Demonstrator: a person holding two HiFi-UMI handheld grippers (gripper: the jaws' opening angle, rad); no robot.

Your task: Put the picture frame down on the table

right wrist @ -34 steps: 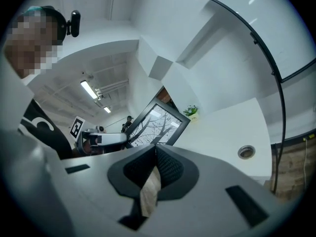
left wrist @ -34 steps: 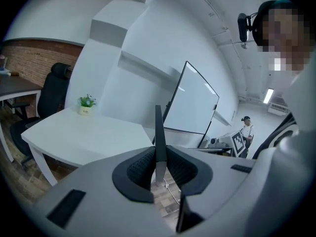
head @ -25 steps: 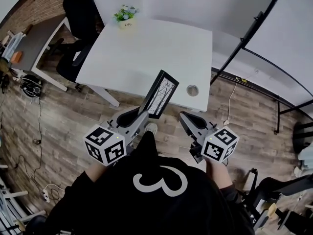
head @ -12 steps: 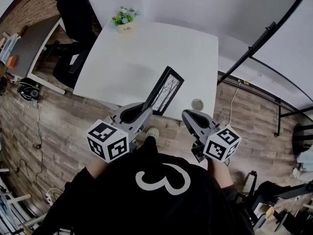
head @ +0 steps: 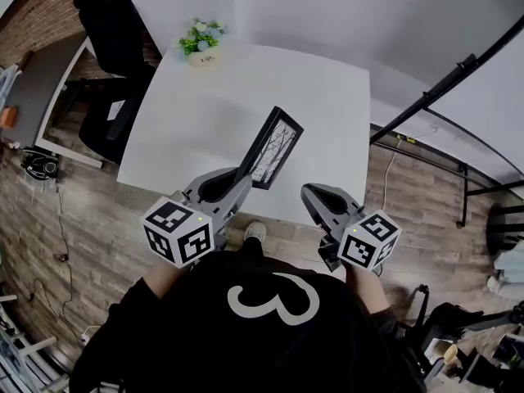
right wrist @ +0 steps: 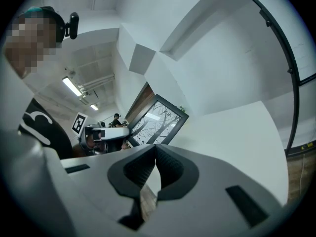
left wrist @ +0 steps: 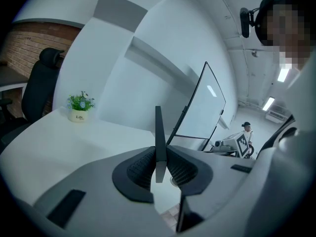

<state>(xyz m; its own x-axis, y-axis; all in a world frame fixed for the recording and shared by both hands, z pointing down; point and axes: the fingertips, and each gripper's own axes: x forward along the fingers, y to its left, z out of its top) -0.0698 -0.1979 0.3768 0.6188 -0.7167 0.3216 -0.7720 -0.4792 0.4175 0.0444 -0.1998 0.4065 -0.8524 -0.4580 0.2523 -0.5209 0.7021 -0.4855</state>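
Observation:
The picture frame point(head: 272, 146) is black-edged with a bare-tree print. It stands on edge, held up over the near part of the white table point(head: 213, 105). My left gripper point(head: 237, 180) is shut on its lower edge; in the left gripper view the frame point(left wrist: 158, 135) shows edge-on, pinched between the ribbed pads. My right gripper point(head: 315, 196) hangs at the table's near edge, to the right of the frame, jaws shut on nothing. In the right gripper view the frame point(right wrist: 157, 121) faces the camera, beyond the gripper point(right wrist: 154, 156).
A small potted plant point(head: 200, 41) stands at the table's far left corner. A black office chair point(head: 110, 31) and a second desk are at the left. A black stand bar point(head: 446, 80) runs diagonally at the right. The floor is wood plank.
The person has stepped closer to the table. The left gripper has carried the frame forward, from beyond the near edge to over the tabletop. The right gripper has kept its place beside it.

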